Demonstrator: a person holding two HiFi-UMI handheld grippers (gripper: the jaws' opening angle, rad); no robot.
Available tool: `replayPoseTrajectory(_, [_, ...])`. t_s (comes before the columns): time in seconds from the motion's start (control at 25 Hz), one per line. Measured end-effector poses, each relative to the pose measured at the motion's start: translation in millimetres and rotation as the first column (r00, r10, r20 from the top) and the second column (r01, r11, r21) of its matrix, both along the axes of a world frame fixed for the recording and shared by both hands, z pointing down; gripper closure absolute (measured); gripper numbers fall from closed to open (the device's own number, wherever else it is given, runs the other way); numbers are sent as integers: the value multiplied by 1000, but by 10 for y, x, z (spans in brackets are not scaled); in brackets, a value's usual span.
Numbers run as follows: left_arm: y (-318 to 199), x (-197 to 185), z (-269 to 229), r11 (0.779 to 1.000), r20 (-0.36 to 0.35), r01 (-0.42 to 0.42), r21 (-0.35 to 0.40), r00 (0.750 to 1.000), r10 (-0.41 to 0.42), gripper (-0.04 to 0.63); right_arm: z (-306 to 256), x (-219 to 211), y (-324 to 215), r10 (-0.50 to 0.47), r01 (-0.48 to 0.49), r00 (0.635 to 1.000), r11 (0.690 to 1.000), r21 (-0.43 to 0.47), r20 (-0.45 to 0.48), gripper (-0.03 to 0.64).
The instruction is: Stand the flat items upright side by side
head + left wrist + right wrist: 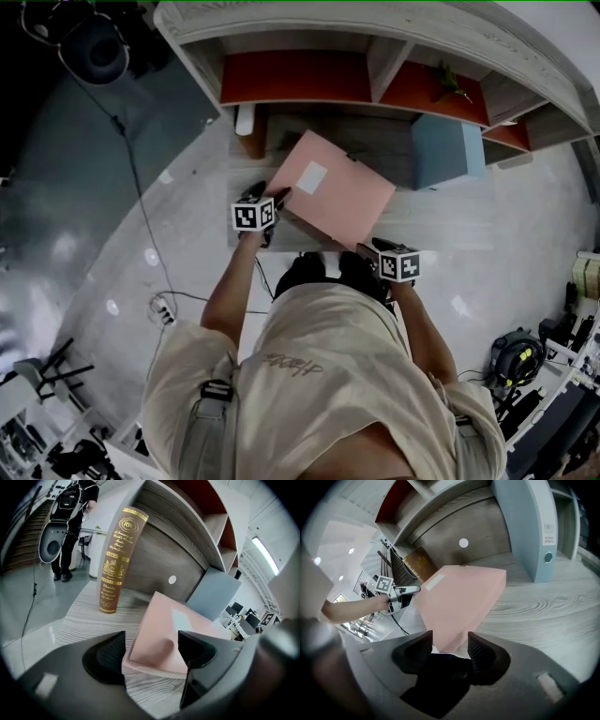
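Observation:
A flat pink folder [333,192] with a white label lies slanted on the grey wood desk [441,230]. My left gripper [277,199] is at its left corner. In the left gripper view, that gripper [150,653] has the folder's [164,625] corner filling the gap, one jaw over its top face and the other against its edge. My right gripper [367,251] is at the near corner. In the right gripper view, the folder's [459,597] pointed corner sits loosely between the parted jaws of that gripper [449,644]. A blue binder [448,150] and a brown book [117,559] stand upright.
Shelf compartments with red backs [300,77] rise behind the desk. The blue binder [525,527] stands to the right of the folder and the brown book [249,141] to the left, against the back panel. A cable [141,216] runs across the floor on the left.

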State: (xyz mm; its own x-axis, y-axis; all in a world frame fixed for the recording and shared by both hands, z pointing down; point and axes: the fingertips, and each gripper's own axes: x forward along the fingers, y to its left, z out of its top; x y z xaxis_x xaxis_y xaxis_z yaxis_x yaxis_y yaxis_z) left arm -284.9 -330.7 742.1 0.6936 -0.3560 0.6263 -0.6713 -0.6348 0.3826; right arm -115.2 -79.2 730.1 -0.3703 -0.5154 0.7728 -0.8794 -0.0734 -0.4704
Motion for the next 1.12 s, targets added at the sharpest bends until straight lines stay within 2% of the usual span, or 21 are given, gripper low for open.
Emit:
replayPoseTrajectory(0.16, [-1,-118,-185,995,-23,92,50,996,-91,224,-136,241,-112,-12,14,998,1000,25,-53,370])
replayPoseTrajectory(0.24, [60,-180,-249,990,-44,133,51,991,-130,224,-188,358,-222,-31,35,995,999,37,-99,364])
replayPoseTrajectory(0.44, [301,-266,-189,975,-95,222,-32,970,-224,225,-295,645,-642,-72,85,980,994,61,-187,333])
replayPoseTrajectory(0.72, [594,-226,-31,957,-95,253,-142,959,-268,229,-373,826,-1292,-140,166,967,979,115,-211,306])
replayPoseTrajectory(0.84, [680,-196,49,941,-112,272,-203,948,-298,229,-349,822,-1533,-221,256,944,959,122,-245,292])
replayPoseTrajectory(0.96, [715,-103,46,912,-190,280,-299,919,-345,230,-321,789,-1719,-317,358,907,927,113,-277,278])
replayPoseTrajectory(1.04, [724,-62,48,878,-248,296,-377,881,-403,229,-272,745,-1801,-377,419,881,903,101,-285,275])
replayPoseTrajectory(1.12, [726,-54,66,843,-267,329,-427,844,-465,229,-202,716,-1863,-426,466,858,880,89,-286,273])
